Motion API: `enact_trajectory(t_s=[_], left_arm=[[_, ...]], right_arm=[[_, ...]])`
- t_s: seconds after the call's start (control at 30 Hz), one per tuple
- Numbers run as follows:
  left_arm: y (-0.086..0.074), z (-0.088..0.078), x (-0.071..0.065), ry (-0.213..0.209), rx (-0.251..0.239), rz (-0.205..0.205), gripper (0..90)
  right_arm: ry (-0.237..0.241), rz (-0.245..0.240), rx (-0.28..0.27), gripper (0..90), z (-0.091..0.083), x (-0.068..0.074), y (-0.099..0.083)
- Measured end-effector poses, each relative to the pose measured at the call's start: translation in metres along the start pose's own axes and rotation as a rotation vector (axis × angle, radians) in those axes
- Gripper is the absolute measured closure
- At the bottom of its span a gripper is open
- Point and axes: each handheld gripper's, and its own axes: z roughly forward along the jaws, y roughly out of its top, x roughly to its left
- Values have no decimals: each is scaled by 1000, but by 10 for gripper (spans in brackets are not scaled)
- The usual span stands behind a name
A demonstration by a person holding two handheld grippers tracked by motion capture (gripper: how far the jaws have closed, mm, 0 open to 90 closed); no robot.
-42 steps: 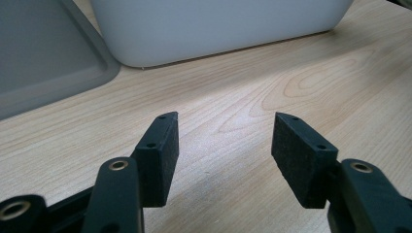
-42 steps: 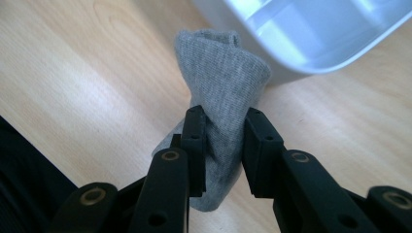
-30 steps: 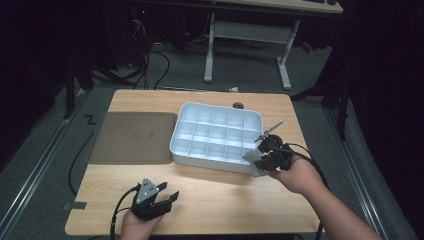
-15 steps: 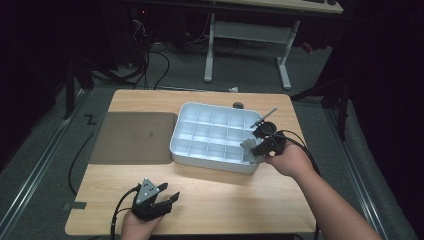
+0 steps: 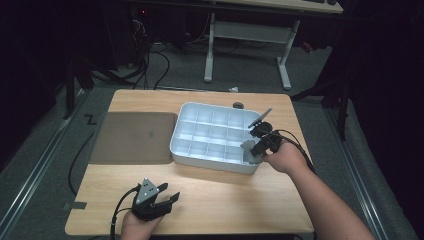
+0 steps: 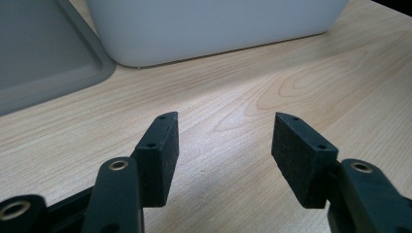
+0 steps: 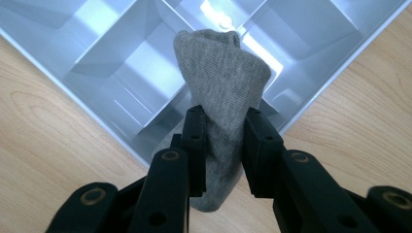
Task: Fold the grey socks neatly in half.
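Note:
A white divided tray (image 5: pixel 210 152) with several empty compartments sits at the middle-right of the wooden table. My right gripper (image 5: pixel 251 149) hangs over its near right corner, shut on a folded grey cloth (image 7: pixel 224 77) that sticks up between the jaws above the tray's corner cells (image 7: pixel 121 68). The left gripper (image 5: pixel 162 199) rests low near the table's front edge, open, with bare wood between its fingertips (image 6: pixel 163 145); the tray's white wall (image 6: pixel 204 24) stands ahead of it.
A flat grey lid or mat (image 5: pixel 132 136) lies left of the tray, its corner (image 6: pixel 43 58) ahead of the left gripper. A small dark round thing (image 5: pixel 238 105) sits behind the tray. Table legs and cables lie beyond the far edge.
The right gripper has carried the grey cloth leftward and slightly forward, from beside the tray's right edge to above its near right corner. The left gripper has stayed put.

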Motion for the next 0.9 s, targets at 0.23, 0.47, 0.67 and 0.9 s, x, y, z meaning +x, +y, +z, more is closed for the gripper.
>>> enact_trajectory(t_s=[0.23,0.47,0.67,0.9], left_arm=[[0,0,0,0,3,0,441],[-1,0,1,1,3,-3,442],[-1,1,2,-1,6,-4,441],[-1,1,2,-4,10,-4,441]], right_arm=[[5,5,32,746,10,-3,3],[-18,10,72,755,23,1,6],[-29,-18,87,758,29,0,8],[-39,-30,114,761,37,-3,10]])
